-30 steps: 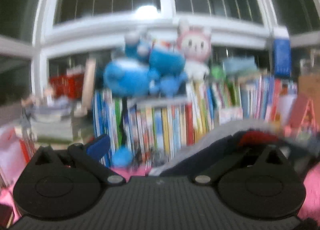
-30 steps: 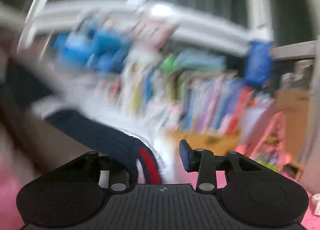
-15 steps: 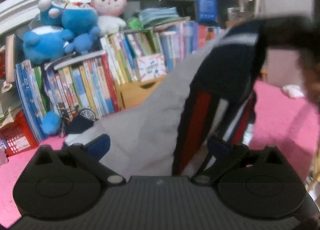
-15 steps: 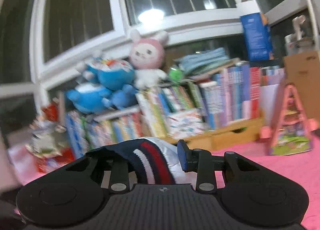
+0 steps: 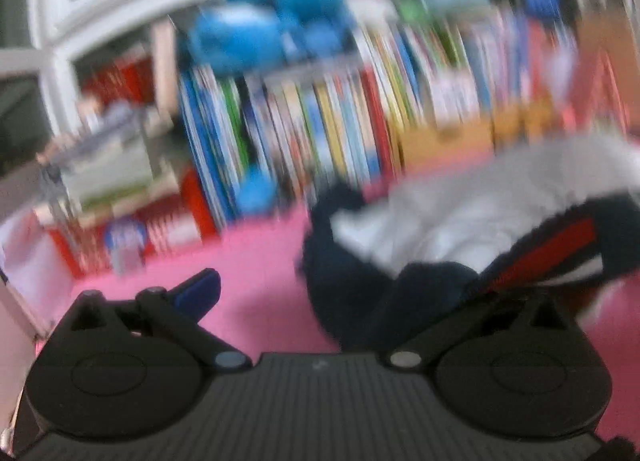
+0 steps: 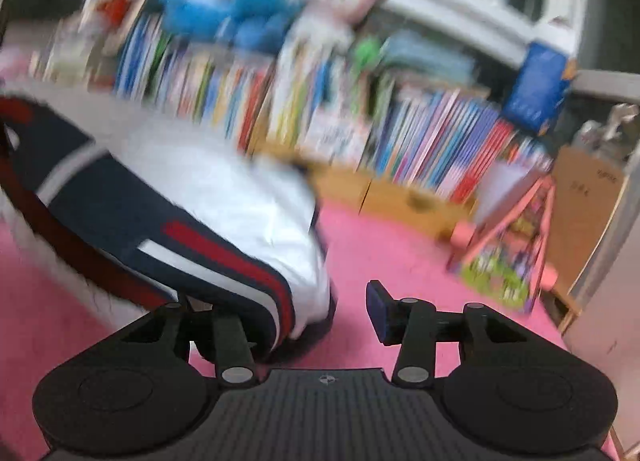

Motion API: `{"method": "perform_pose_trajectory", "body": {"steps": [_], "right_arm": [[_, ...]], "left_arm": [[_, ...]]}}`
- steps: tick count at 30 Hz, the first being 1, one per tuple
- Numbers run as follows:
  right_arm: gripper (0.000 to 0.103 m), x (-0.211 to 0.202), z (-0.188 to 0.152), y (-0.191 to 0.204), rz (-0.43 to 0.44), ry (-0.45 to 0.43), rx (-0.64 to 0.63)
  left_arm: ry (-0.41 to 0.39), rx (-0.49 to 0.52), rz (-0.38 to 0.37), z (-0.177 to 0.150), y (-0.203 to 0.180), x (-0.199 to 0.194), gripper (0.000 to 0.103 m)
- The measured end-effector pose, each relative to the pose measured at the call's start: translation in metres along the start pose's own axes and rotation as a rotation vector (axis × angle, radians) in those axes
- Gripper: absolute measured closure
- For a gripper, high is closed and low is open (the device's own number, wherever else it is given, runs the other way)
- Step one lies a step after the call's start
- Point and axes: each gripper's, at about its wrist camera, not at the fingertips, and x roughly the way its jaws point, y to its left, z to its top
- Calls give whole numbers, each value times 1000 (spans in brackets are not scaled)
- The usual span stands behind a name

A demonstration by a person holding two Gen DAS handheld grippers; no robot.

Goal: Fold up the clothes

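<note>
The jacket [image 6: 224, 197] settles onto the pink floor [image 6: 384, 245] before the bookshelf [image 6: 400, 133]. The right tongs [image 6: 320, 313] have just been opening off its hem; the left tongs [image 5: 344, 293] gape too. Next, smoothing and folding.

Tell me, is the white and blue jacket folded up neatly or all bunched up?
Bunched up, not neatly folded. The jacket lies in a rumpled heap on the pink floor, its striped navy band curling loosely. The blur hides finer folds.

- A pink floor mat [image 6: 384, 245] covers the ground.
- A row of upright books [image 5: 320, 121] lines the low shelf.
- Blue plush toys [image 5: 272, 29] sit on the books.
- A pink easel [image 6: 508, 245] stands at the right.
- A blue box [image 6: 536, 89] rests on the windowsill.
</note>
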Motion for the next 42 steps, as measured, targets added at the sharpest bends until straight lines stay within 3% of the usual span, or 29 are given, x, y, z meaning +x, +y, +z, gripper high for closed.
{"method": "perform_pose_trajectory", "body": {"steps": [3,4,5,8,11,15,16,19,20,22,27,32,34,36,38,39,41,42], "right_arm": [[55,-3,-28,0,30,105,-17],[49,-9,-34,-6,42,123,-2],[42,-16,-39,-12,55,142,13],[42,-41,-50,-27,194,165,45],[42,-66,-54,-38,324,144,73],[38,-95,-36,-70,479,16,183],[33,-102,-30,-79,511,-43,230],[9,-105,0,-98,543,-221,311],[5,-104,11,-103,546,-280,330],[5,-76,39,-94,479,-302,303],[6,39,95,-21,382,-149,202],[4,140,104,58,198,51,42],[3,171,95,70,218,166,68],[8,182,85,67,217,223,94],[34,182,79,54,182,227,117],[41,181,78,44,135,219,134],[65,182,80,15,18,202,189],[67,181,79,-7,-53,195,222]], "left_arm": [[131,7,-136,-31,4,-10,0],[170,2,-192,-40,6,-13,0],[188,7,-250,-49,7,-18,0],[181,54,-380,-64,8,-32,0],[105,-19,-489,-62,30,-50,0],[-105,-335,-622,-38,89,-70,0],[-135,-384,-611,-28,95,-68,0],[-172,-347,-483,4,77,-52,0],[-170,-312,-429,14,61,-42,0],[-152,-249,-336,31,30,-19,0],[-75,-113,-214,25,-30,38,0],[2,-41,-106,-12,-42,55,0],[24,-62,-114,-22,-39,62,0],[45,-85,-126,-32,-36,70,0],[62,-126,-151,-32,-29,74,0],[69,-142,-163,-32,-26,74,0],[78,-158,-178,-31,-24,76,0],[80,-161,-180,-31,-23,75,0]]}}
